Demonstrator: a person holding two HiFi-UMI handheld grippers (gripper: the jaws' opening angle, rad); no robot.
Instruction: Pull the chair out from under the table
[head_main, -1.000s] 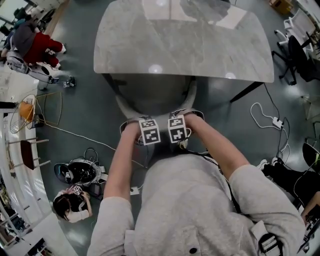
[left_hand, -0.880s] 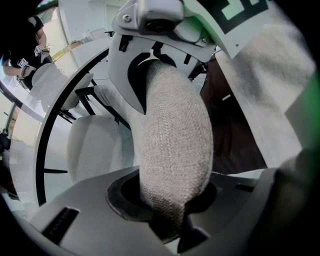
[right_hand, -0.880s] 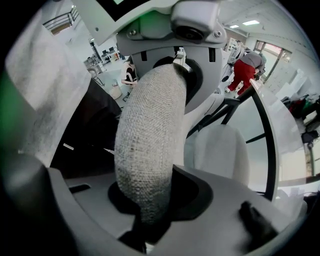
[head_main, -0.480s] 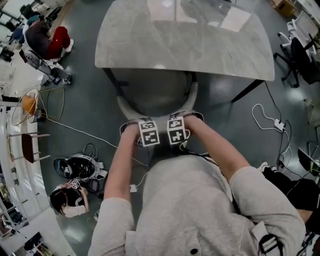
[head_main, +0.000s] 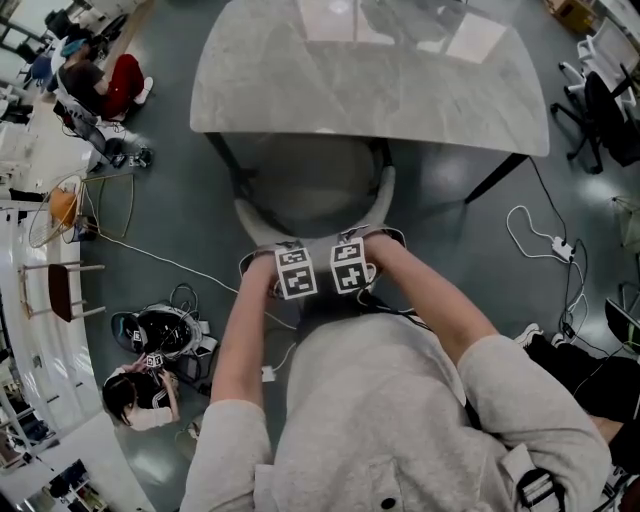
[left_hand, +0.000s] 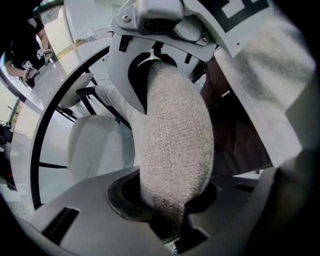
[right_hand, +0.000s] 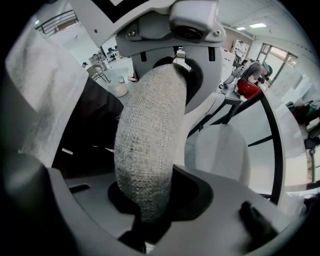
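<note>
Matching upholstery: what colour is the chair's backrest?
Light grey weave; backrest shows best in left gripper view.

Chair (head_main: 310, 195) front sits under table (head_main: 370, 90) edge, torso (head_main: 390, 420) close behind backrest, slanted table leg (head_main: 497, 180) and white cable (head_main: 556, 247) right, thin cable (head_main: 165, 266) and black gear (head_main: 160, 335) left, bare floor both sides of chair.
</note>
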